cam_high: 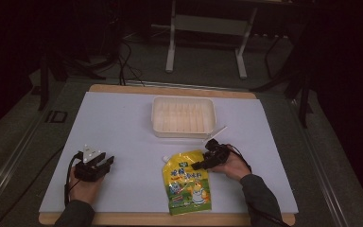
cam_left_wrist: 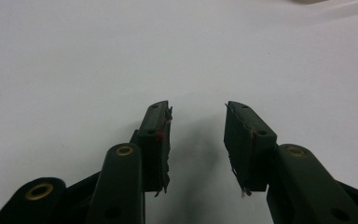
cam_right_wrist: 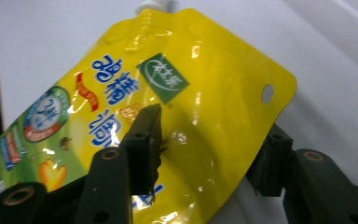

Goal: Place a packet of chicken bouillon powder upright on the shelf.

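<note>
At the lower left of the high view, a hand (cam_high: pixel 84 189) comes up from the bottom edge holding the left tool (cam_high: pixel 99 163), which rests low on the white sheet (cam_high: pixel 118 127) covering the wood-edged bench (cam_high: pixel 170 89) and points toward the upper right. In the left gripper view its two black jaws stand apart over bare white sheet, with nothing between them.

Just below the centre of the high view lies the flat yellow plastic pouch with blue lettering, green lower panel and white corner spout (cam_high: pixel 187 182). Its long axis runs nearly straight up and down the frame, the spout at its upper left corner, the green end toward the bottom edge.

Above it, in the upper middle, sits the shallow translucent white plastic tray (cam_high: pixel 184 100), apart from the pouch.

At the lower right, the other hand (cam_high: pixel 234 166) reaches leftward, its sleeve trailing to the bottom edge. The right tool (cam_high: pixel 202 163) points left onto the pouch's upper right corner. In the right gripper view the pouch (cam_right_wrist: pixel 205 93) lies between the spread jaws, one over the printed face, the other beyond its edge; I cannot tell whether they grip it.
</note>
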The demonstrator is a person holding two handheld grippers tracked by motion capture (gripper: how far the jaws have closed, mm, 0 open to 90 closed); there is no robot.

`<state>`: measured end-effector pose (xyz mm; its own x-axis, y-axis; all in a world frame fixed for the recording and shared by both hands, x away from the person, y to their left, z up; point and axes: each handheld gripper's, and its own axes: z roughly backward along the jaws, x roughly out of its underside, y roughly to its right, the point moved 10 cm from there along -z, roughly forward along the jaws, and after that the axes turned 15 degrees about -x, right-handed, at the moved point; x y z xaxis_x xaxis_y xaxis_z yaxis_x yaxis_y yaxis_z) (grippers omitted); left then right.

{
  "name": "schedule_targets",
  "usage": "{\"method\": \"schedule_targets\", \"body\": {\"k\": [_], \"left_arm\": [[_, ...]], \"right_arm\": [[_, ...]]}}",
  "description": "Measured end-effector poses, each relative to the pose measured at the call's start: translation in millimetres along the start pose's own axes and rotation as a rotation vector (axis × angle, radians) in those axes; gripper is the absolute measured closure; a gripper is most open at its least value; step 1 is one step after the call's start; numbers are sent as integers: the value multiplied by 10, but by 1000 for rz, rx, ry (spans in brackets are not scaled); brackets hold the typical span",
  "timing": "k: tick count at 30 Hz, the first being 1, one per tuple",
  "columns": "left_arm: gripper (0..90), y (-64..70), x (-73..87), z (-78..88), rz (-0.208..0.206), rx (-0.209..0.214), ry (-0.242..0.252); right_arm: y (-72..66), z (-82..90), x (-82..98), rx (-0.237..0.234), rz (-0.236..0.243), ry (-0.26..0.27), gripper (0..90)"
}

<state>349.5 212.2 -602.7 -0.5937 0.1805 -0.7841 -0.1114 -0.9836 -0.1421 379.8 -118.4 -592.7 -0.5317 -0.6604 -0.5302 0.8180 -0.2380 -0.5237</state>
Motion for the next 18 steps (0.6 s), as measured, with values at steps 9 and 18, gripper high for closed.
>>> {"method": "schedule_targets", "body": {"k": [9, 18], "left_arm": [[598, -2, -1, 1, 0, -3, 1], [596, -2, -1, 1, -2, -3, 1]], "right_arm": [[-42, -81, 2, -14, -39, -39, 551], [-17, -96, 5, 40, -64, -86, 829]]}}
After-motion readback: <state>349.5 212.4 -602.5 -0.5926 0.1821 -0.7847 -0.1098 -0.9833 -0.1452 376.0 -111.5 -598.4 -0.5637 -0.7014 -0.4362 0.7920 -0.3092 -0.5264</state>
